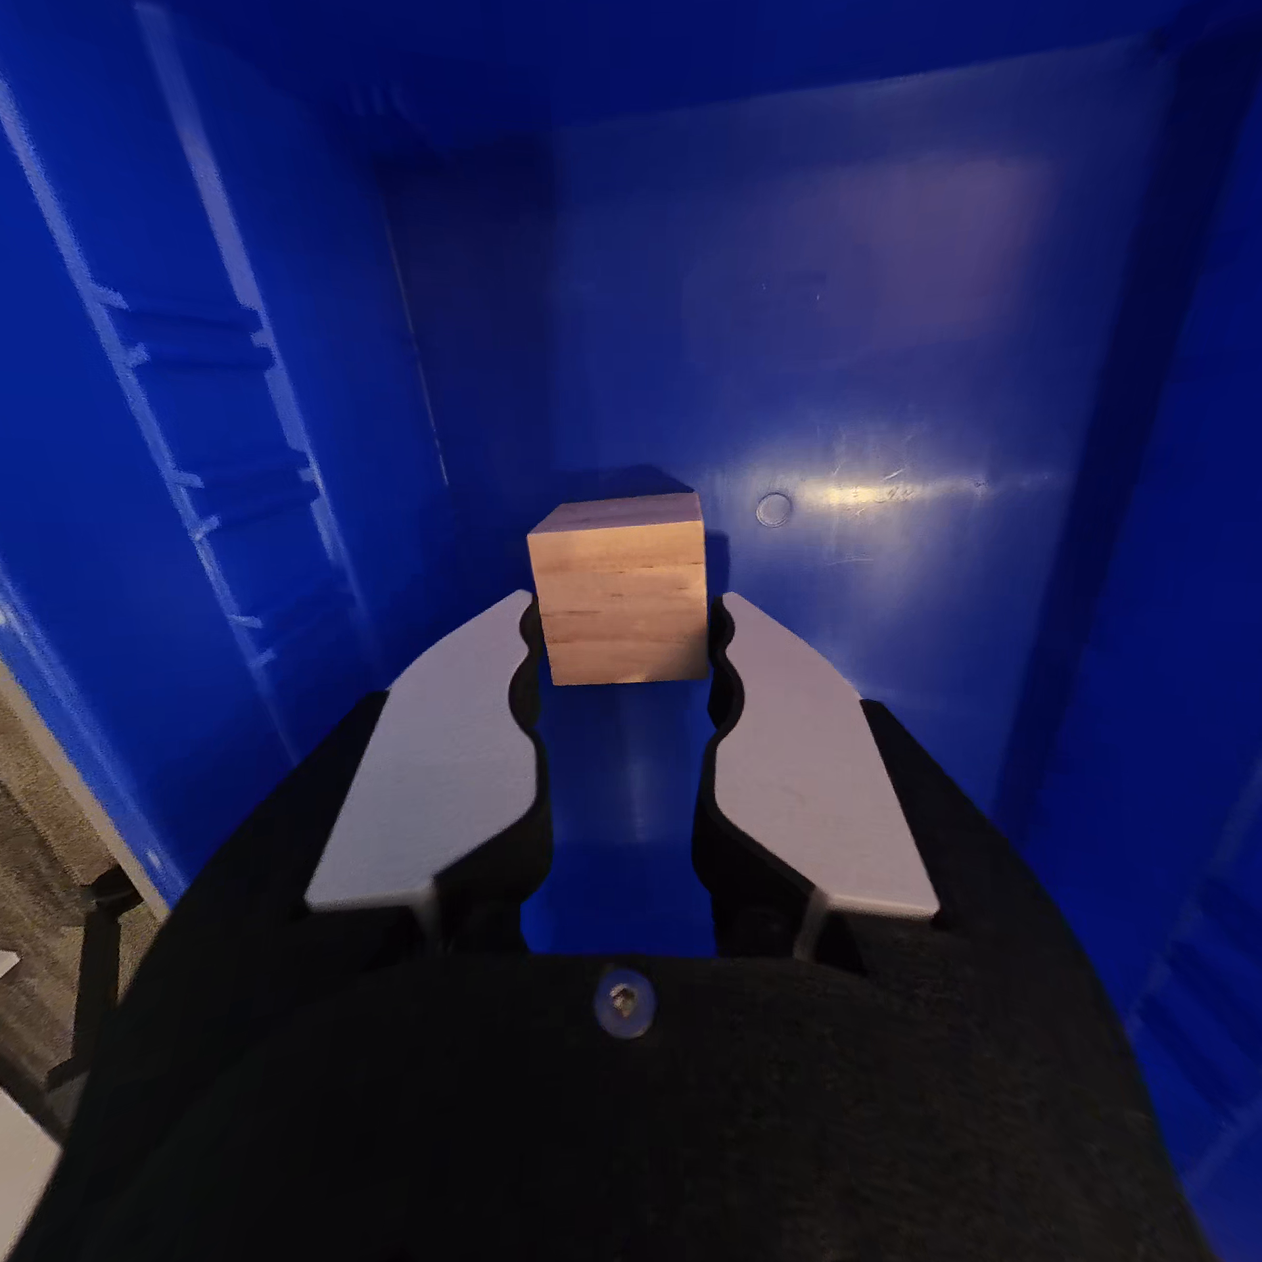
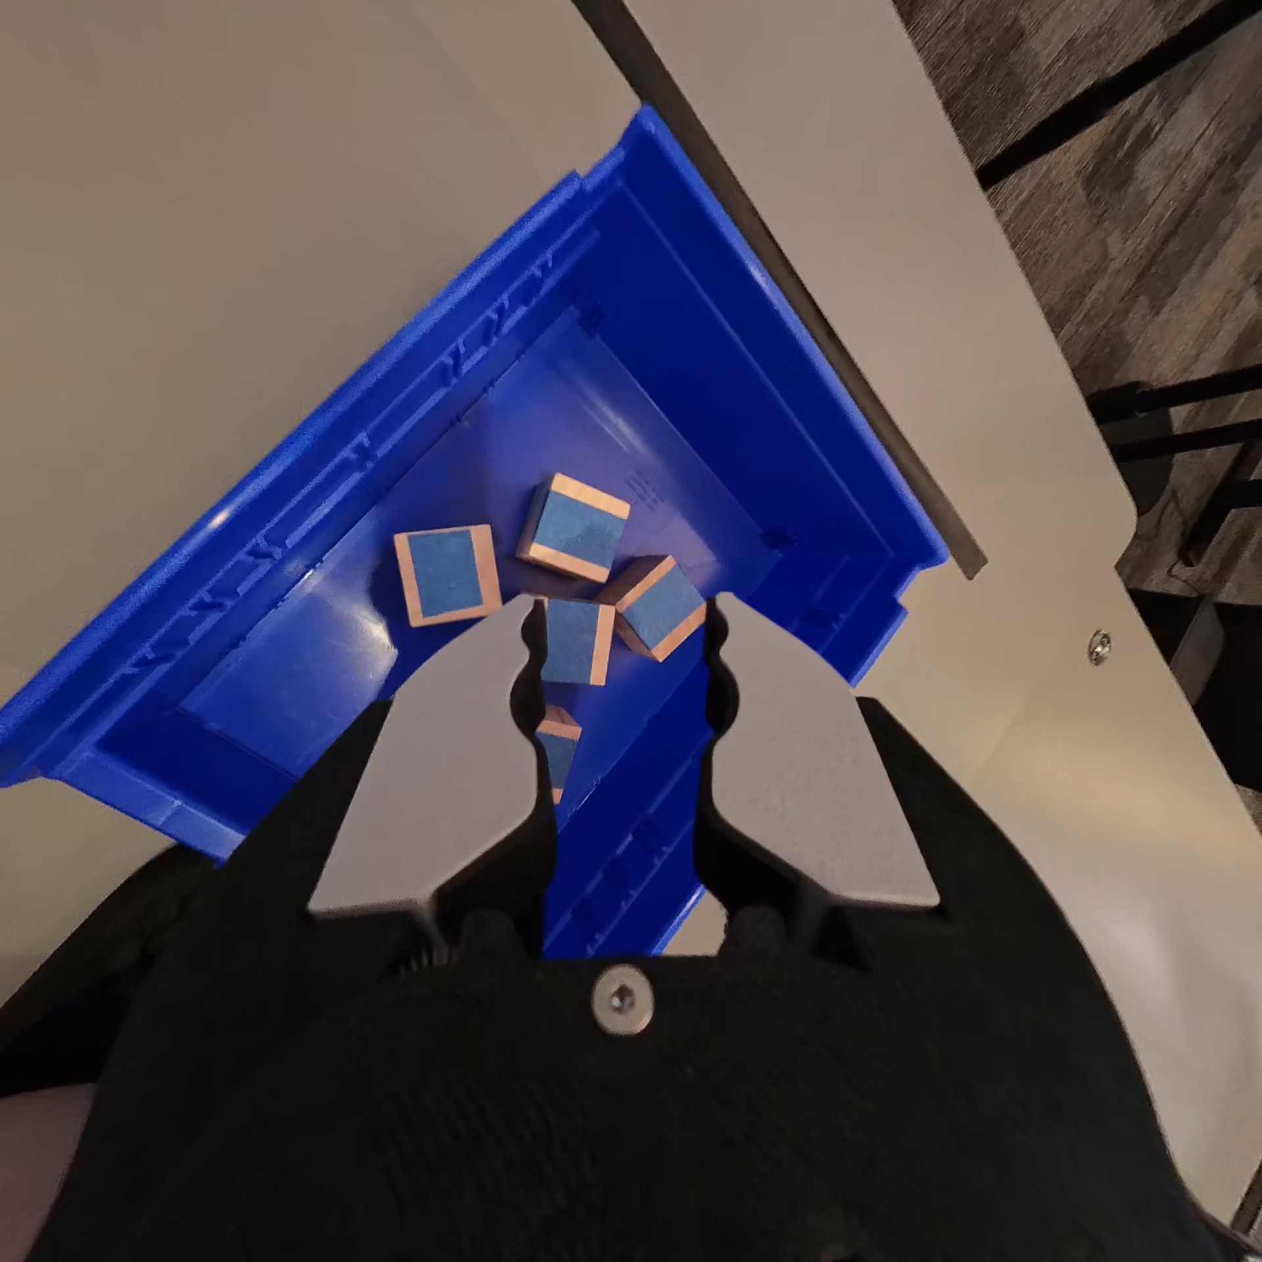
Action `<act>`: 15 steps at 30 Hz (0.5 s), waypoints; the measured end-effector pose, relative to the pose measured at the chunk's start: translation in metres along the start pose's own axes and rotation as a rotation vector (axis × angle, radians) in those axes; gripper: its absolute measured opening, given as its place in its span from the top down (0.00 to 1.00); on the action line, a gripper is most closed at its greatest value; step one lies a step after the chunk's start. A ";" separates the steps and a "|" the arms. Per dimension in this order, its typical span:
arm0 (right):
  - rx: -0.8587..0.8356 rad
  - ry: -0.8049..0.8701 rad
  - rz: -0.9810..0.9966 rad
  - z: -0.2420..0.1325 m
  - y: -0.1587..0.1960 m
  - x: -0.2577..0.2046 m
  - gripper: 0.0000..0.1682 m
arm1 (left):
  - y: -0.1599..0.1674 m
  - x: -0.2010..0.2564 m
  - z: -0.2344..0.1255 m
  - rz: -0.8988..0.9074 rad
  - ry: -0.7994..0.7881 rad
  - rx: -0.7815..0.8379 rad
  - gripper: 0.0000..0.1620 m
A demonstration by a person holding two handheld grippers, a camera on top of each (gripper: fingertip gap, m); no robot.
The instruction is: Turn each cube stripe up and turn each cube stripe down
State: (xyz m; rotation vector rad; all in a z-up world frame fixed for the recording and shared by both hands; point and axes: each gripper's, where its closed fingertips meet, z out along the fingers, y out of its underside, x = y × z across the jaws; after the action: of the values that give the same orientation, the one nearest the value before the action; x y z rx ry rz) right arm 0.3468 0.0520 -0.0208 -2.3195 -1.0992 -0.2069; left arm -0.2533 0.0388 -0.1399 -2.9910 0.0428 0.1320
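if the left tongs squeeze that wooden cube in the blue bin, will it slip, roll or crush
The wooden cube looks solid, so crushing seems unlikely. Its flat faces should resist rolling. The smooth bin floor may let it slide if nudged by the open left tongs.

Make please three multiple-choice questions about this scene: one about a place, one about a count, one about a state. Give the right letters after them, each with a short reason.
1. Where does the plain wooden cube lie in the left wrist view?
A. on the white table
B. inside a blue bin
C. on the floor

2. How many cubes with a blue stripe show in the right wrist view?
A. two
B. five
C. eight

3. What is the state of the right gripper?
A. open, holding nothing
B. shut on a cube
C. shut on the bin's rim

Answers:
1 B: blue walls and bottom surround the cube.
2 B: four stripe-up cubes lie in the open, and a fifth shows partly between the fingers.
3 A: its fingers stand apart above the bin, with no cube clamped.
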 end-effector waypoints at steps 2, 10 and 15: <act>0.038 0.030 -0.018 -0.004 -0.011 0.001 0.73 | -0.003 0.002 -0.002 0.014 0.016 0.019 0.71; 0.481 0.116 -0.204 -0.035 -0.115 -0.036 0.72 | -0.031 0.048 -0.123 0.128 0.170 0.483 0.71; 0.874 -0.125 -0.362 -0.069 -0.175 -0.129 0.65 | 0.003 0.179 -0.227 0.483 0.789 0.751 0.72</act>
State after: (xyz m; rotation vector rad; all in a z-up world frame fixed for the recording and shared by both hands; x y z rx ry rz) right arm 0.1379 0.0177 0.0634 -1.3685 -1.3219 0.2506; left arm -0.0555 -0.0013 0.0670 -2.0553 0.7126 -0.8161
